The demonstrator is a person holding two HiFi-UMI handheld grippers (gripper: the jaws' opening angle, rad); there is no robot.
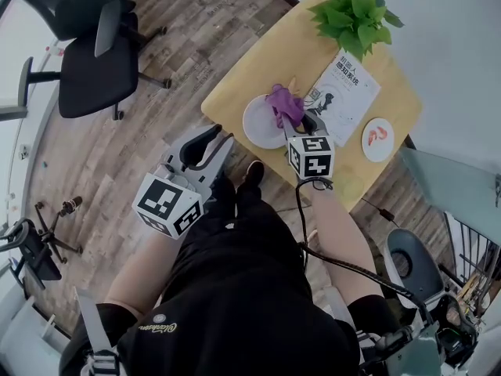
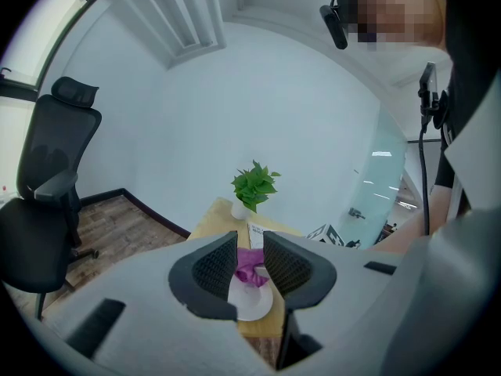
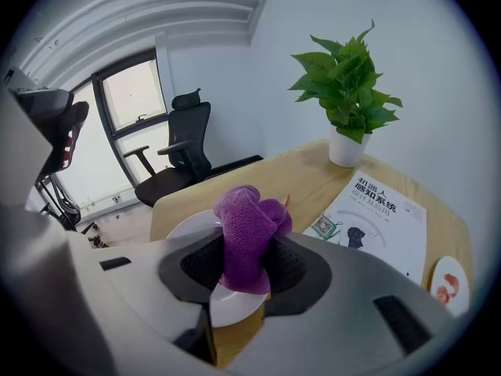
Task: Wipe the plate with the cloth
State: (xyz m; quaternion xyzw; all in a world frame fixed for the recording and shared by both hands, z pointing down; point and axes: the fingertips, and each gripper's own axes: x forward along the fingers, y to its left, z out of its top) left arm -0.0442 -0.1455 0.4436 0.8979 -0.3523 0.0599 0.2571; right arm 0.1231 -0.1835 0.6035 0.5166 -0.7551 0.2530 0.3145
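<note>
Wiping step in hand, judging by the layout. Clenched between the fingers of the right gripper (image 3: 244, 263): the purple cloth (image 3: 246, 224), bunched and standing up out of the grip. Held at the 2 o'clock rim of the white plate (image 1: 257, 125) in the head view; touching it or just above it, cannot tell. Set on the wooden worktop (image 1: 258, 57), near its 7 o'clock edge, that plate. Parked off the worktop at the plate's 7 o'clock, well apart from it: the left gripper (image 1: 217, 141), fingers released with a narrow gap and nothing between them, merely sighting plate and cloth beyond. Further out on the worktop: a potted plant (image 1: 356, 14) at the plate's 1 o'clock, a booklet (image 1: 346, 88) at 2 o'clock, 1 small red-patterned saucer (image 1: 378, 139) at 3 o'clock.

Next, probably: press the cloth down flat onto the plate and sweep toward 8 o'clock with a firm grip. Possibly bring the left gripper in to steady the rim, since a light plate near an edge could slide.
</note>
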